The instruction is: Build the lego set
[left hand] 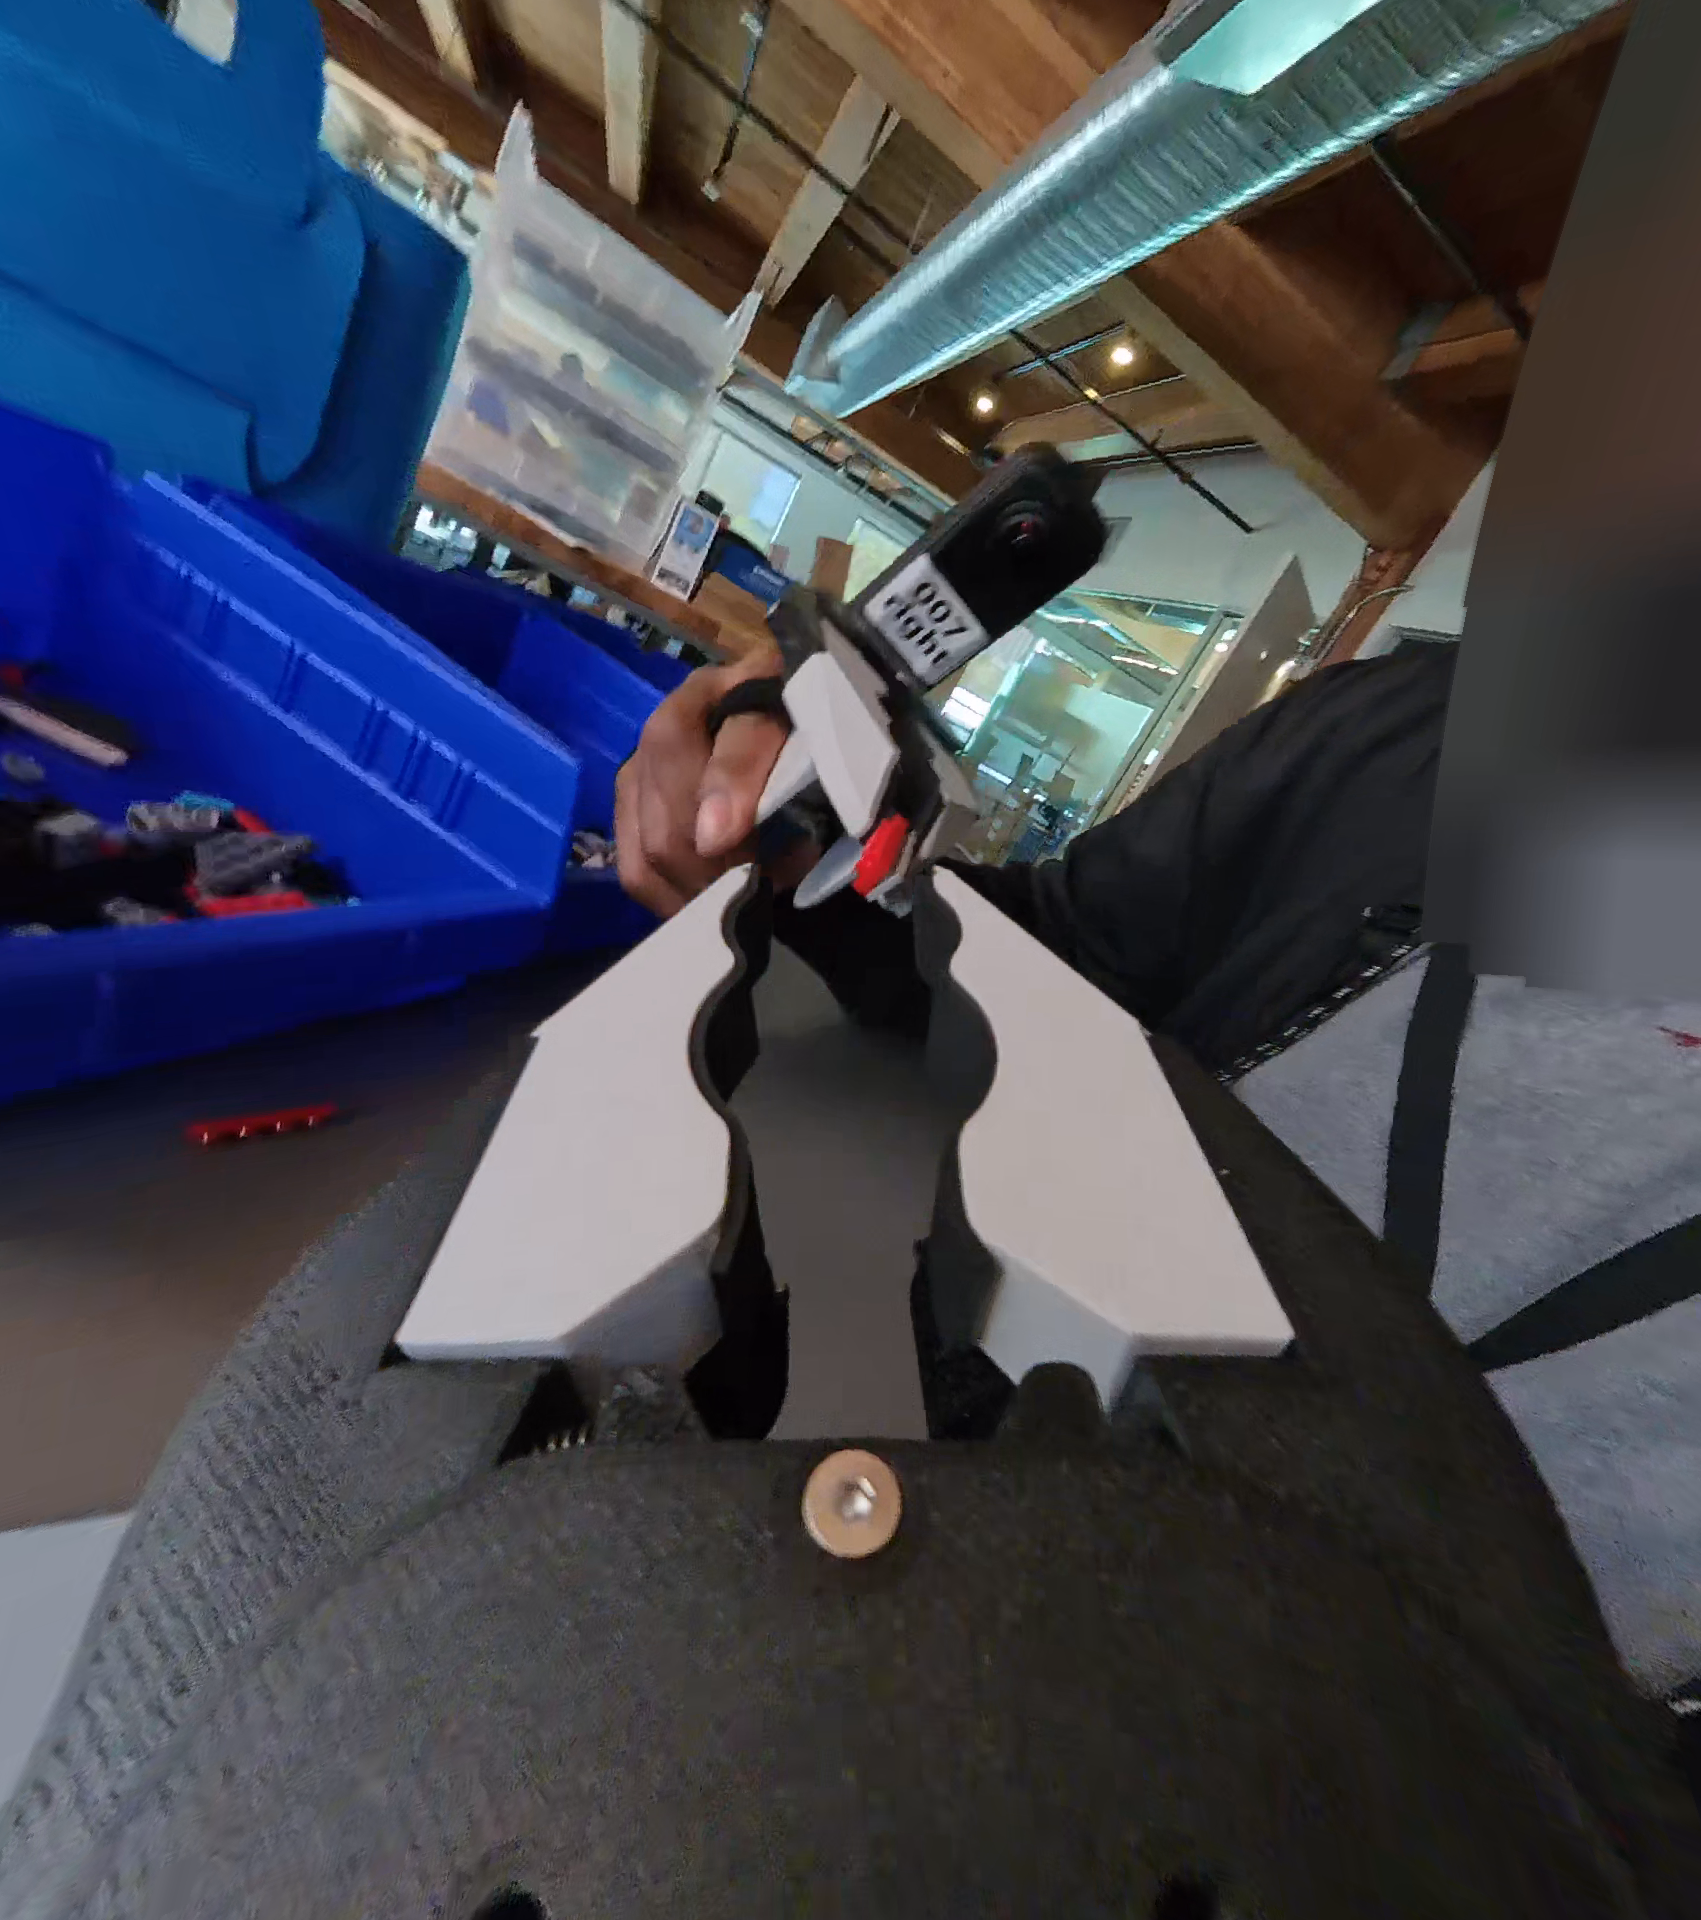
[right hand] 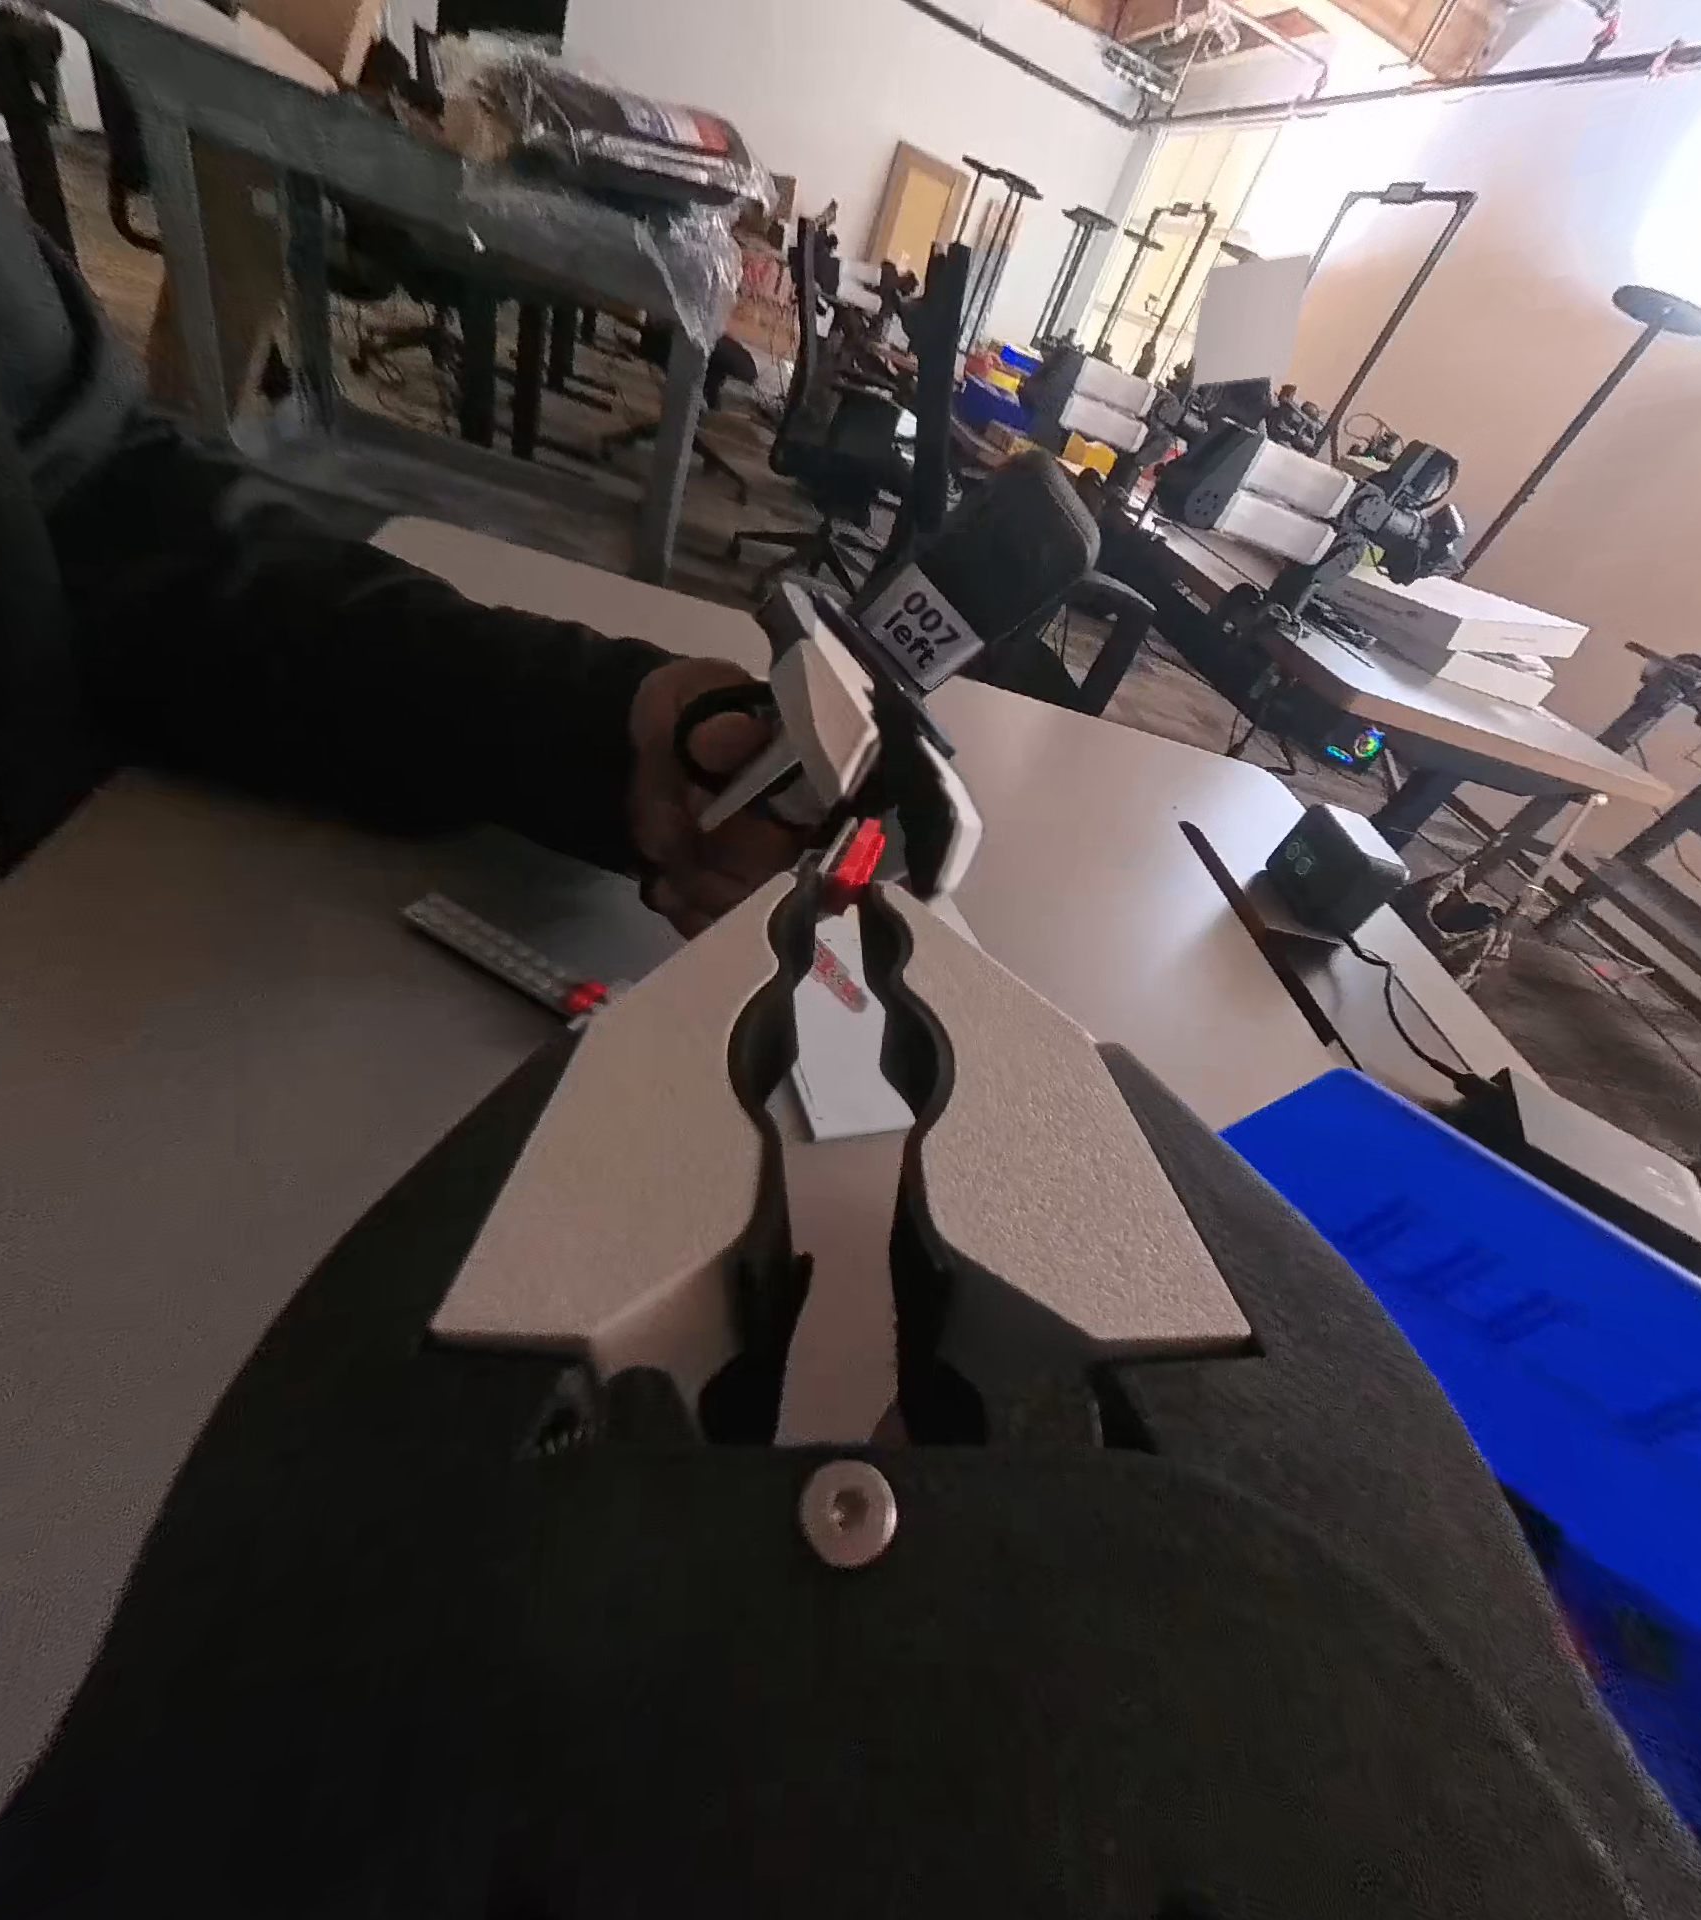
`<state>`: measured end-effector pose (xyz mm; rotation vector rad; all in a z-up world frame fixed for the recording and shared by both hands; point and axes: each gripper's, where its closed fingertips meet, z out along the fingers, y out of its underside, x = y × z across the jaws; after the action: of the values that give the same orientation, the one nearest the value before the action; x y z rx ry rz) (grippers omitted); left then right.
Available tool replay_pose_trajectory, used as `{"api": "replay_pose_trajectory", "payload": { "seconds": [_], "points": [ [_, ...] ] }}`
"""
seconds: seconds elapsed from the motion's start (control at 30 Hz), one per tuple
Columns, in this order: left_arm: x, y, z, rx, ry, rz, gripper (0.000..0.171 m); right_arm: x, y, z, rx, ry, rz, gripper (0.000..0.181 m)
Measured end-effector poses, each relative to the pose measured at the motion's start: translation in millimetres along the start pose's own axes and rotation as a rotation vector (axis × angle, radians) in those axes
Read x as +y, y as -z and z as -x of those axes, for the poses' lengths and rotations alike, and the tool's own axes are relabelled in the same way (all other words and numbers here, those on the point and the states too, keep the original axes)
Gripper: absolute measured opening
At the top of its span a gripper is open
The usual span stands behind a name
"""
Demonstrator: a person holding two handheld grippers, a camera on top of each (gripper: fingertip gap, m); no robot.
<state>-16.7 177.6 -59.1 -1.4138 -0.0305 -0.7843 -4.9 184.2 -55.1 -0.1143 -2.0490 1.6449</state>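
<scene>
Red blocky plastic brick (right hand: 854,871) pinched between wavy grey tips of right tool (right hand: 838,899); grip of left tool (left hand: 841,883) unclear.

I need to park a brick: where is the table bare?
Bare table lies left of the grey strip and in front of the small black box. It is crowded at the blue bin, full of pieces, with a red piece just before it.

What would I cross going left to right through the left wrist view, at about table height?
Blue bin of loose pieces → loose red piece on the table → hand → red brick at the tips of the right hand-held gripper → black sleeve.
</scene>
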Motion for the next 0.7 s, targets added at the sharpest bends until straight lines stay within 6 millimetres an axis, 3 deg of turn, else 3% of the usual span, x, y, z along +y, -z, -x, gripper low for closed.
{"api": "replay_pose_trajectory", "payload": {
  "seconds": [0.17,0.3,0.7],
  "points": [
    [3.4,-6.5,-14.5,0.051,-0.078,0.019,0.019,-2.2,2.1,4.2,-0.017,-0.036,-0.039,0.011],
    [6.7,-9.5,-14.4,0.049,-0.090,0.030,0.010,-1.7,0.4,7.4,-0.027,-0.045,-0.044,0.011],
    [7.2,-9.5,-14.1,0.016,-0.198,0.042,0.007,-1.4,-2.2,7.5,-0.035,-0.112,-0.066,0.012]
  ]
}}
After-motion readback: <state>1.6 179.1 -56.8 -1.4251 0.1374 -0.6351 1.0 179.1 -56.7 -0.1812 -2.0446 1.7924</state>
